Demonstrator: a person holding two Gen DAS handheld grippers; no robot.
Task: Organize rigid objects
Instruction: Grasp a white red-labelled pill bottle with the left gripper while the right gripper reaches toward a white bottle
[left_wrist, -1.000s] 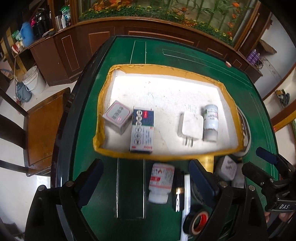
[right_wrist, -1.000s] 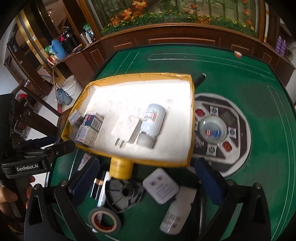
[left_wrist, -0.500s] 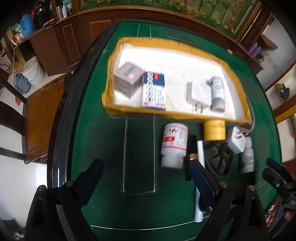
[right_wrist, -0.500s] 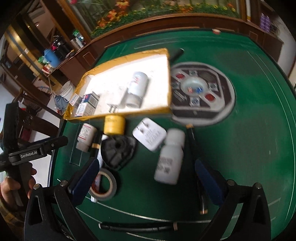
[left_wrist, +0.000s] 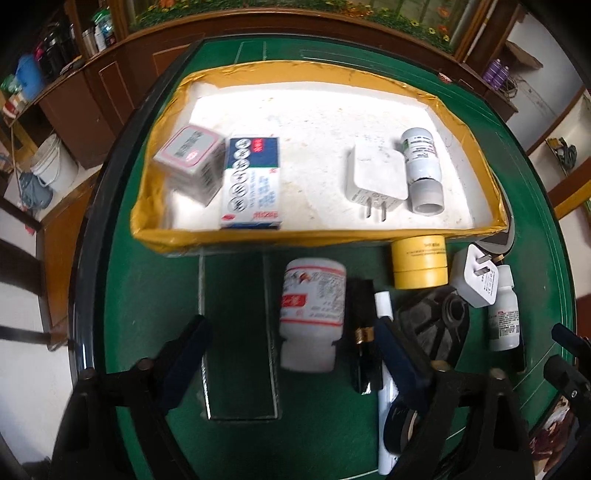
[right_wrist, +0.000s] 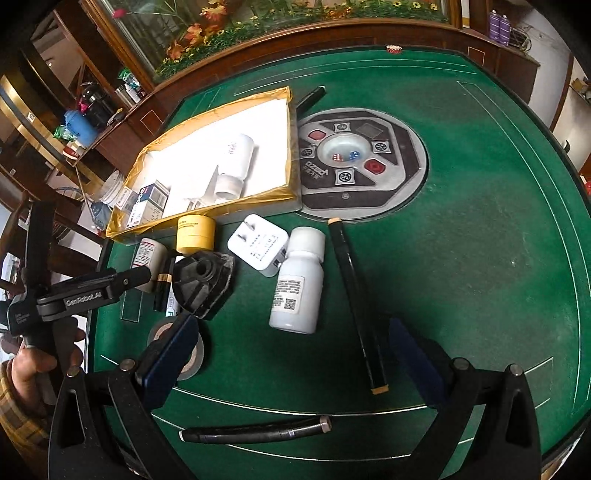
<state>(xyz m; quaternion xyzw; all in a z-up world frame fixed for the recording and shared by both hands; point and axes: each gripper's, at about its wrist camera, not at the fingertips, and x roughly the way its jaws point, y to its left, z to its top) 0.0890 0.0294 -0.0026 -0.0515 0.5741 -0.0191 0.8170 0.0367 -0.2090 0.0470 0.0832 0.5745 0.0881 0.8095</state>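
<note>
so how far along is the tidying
Partly done: two boxes, a charger and a grey bottle lie in the tray. The left tool is closing around the red-label bottle, not yet gripping. Left: tape, plug, white bottle, pens.

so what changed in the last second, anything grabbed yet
Nothing grabbed yet. The left tongs have come down over the red-labelled white bottle, which lies between their closing fingers, not yet pinched. The right tongs have swung from the tray side to above the white bottle, still open. The tray's contents and the loose items on the table stayed put.
</note>
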